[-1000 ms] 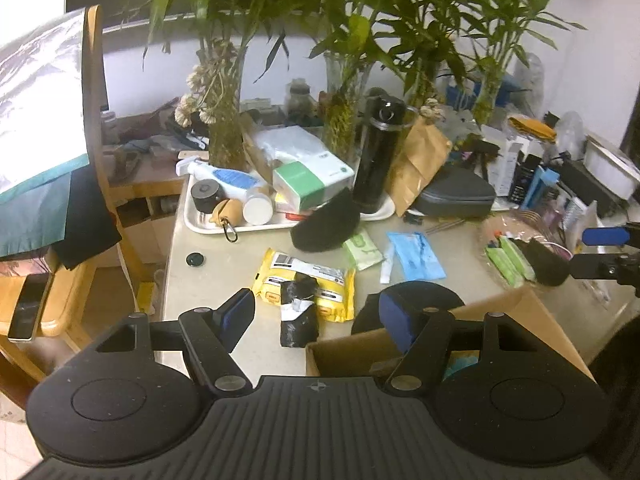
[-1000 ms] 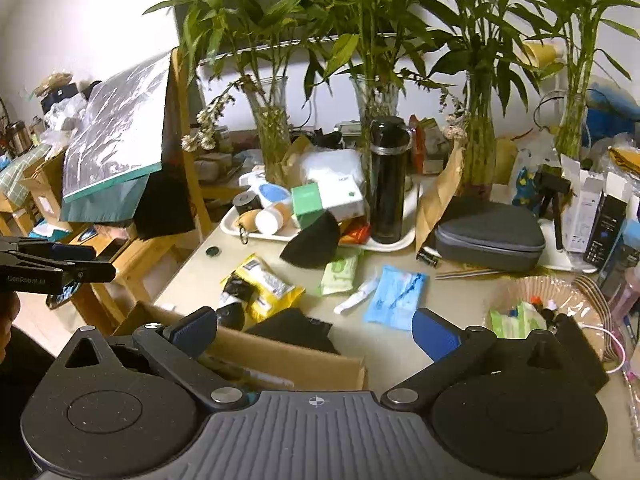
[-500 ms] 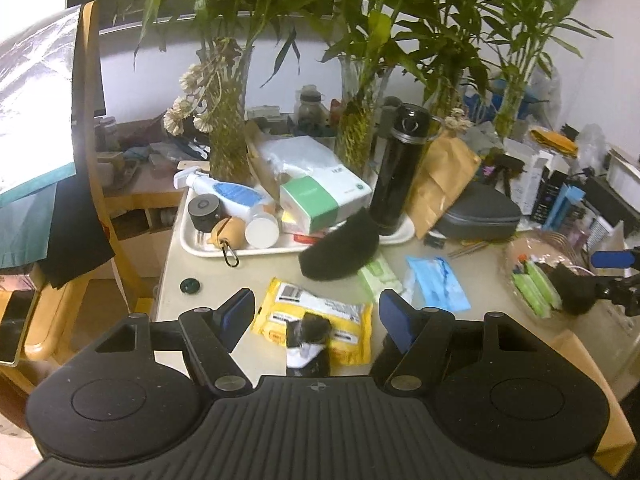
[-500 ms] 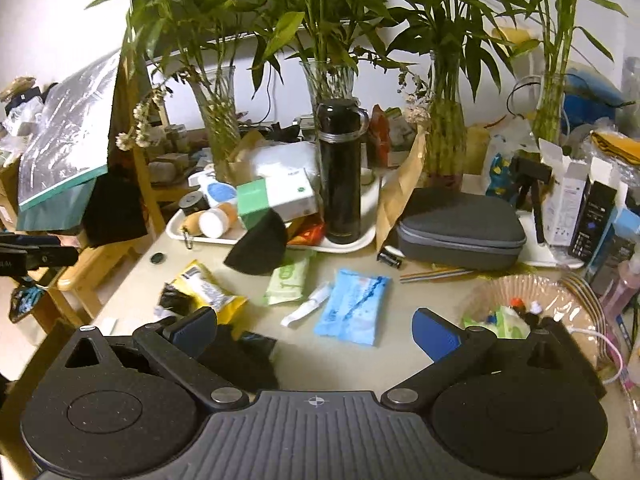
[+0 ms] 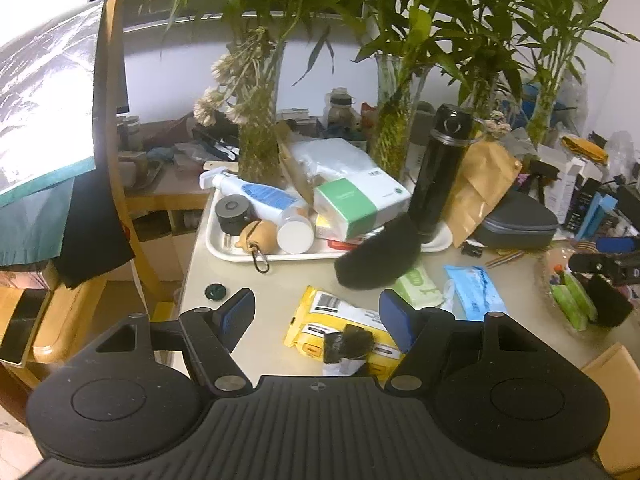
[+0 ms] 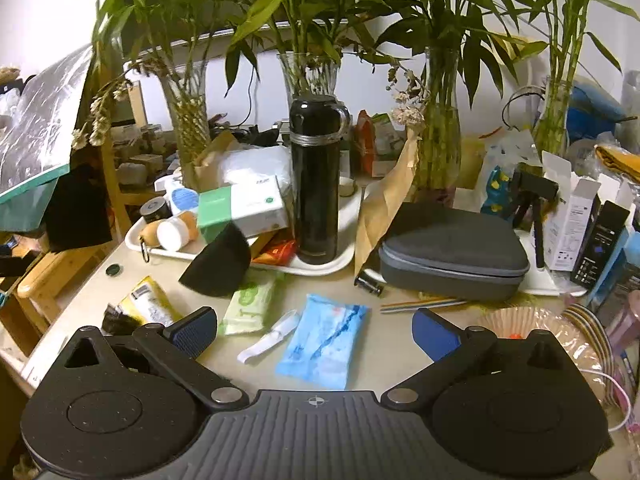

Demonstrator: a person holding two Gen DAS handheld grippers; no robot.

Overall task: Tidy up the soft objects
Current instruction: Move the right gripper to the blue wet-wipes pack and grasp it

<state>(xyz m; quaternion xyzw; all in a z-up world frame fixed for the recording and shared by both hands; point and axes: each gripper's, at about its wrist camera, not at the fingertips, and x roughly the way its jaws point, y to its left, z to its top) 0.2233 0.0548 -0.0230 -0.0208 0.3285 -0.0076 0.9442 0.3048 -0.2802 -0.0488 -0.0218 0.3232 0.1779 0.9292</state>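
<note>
On the left, the left claw (image 5: 318, 312) hovers above the near part of the desk (image 5: 256, 276), its blue pads (image 5: 239, 312) spread wide with nothing between them. Just beyond and between them lies a yellow wipes pack (image 5: 340, 328) flat on the desk, with a small crumpled black-and-white item (image 5: 347, 346) resting on top of it. Further back stands a white tray (image 5: 240, 250) carrying a spray bottle (image 5: 260, 196), a green-and-white tissue box (image 5: 356, 206) and an upright black flask (image 5: 438, 172). A black soft pouch (image 5: 378, 256) leans against the tray's front edge, touching a green tissue pack (image 5: 418, 284) below it.

Moving right, the blue tissue pack (image 6: 324, 346) lies flat near the middle of the desk, with a small white tube (image 6: 270, 338) just beside its left edge and the green pack (image 6: 250, 304) beyond that. The right claw (image 6: 316, 330) hangs over the blue pack, pads far apart, holding nothing. Behind sits a grey zip case (image 6: 452, 252), closed, with a brown paper bag (image 6: 386, 212) tilted against its left side. At the far right a clear shallow basket (image 6: 532, 320) rests near the desk edge; its contents are mostly hidden in the right view.
</note>
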